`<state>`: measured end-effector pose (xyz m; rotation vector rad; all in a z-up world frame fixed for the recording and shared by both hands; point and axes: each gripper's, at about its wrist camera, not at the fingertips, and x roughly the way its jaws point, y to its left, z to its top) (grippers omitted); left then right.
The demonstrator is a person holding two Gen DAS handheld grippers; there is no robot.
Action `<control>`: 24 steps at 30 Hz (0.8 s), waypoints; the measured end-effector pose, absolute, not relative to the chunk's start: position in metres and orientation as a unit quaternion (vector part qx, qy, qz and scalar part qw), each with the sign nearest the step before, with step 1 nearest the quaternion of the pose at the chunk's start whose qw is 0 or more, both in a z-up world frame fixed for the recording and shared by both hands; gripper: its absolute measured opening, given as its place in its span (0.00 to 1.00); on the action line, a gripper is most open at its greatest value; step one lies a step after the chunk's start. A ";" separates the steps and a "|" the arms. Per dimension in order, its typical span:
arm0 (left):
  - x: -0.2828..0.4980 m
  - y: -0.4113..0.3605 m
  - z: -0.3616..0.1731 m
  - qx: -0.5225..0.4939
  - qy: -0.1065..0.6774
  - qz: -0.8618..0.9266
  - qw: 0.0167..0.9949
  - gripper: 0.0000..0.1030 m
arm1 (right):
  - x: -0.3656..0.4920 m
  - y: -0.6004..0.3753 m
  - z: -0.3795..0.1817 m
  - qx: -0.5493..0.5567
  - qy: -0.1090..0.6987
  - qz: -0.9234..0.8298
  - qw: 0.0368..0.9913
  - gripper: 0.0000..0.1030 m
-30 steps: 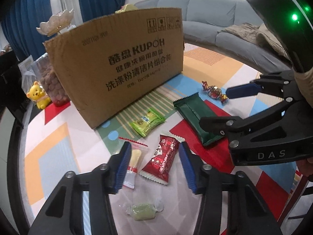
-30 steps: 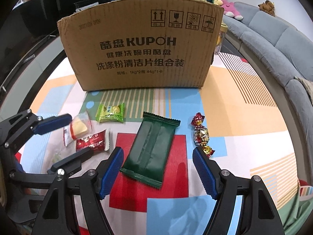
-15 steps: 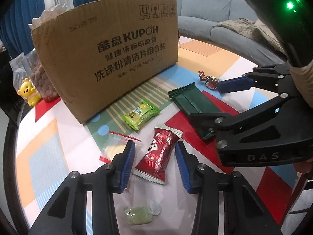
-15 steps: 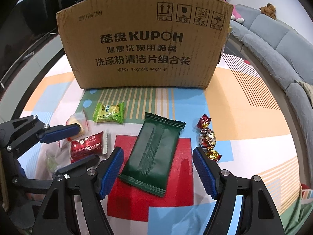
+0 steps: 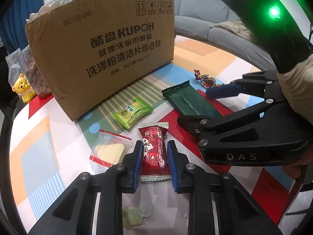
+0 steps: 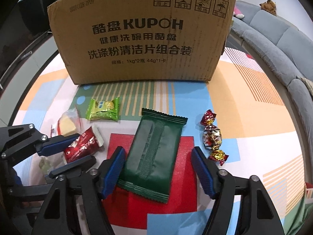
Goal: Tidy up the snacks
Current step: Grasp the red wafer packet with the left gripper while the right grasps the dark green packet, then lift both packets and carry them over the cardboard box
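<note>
Left wrist view: my left gripper (image 5: 153, 157) squeezes the red snack (image 5: 154, 152) on the table, its long side pointing away from me. My right gripper (image 6: 158, 168) sits wide open around the green pack (image 6: 154, 152).

Cardboard box (image 6: 140, 37) at worktop (image 6: 254, 117) rear; before it, left to right: lime snack pack (image 6: 103, 108), flat wafer packet (image 6: 154, 154), foil-wrapped candies (image 6: 213, 137).

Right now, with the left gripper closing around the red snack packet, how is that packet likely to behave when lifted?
The red snack packet looks small and flat, so probably light. Its glossy film may be slippery against the left gripper. The crimped ends suggest a soft wrapper that could crumple or sag rather than stay stiff.
</note>
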<state>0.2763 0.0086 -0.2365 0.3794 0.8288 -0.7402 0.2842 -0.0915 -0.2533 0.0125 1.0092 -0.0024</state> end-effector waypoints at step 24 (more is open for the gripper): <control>0.281 0.011 -0.220 0.151 0.391 -0.305 0.855 0.22 | 0.269 -0.097 -0.217 0.001 0.462 0.020 0.887 0.46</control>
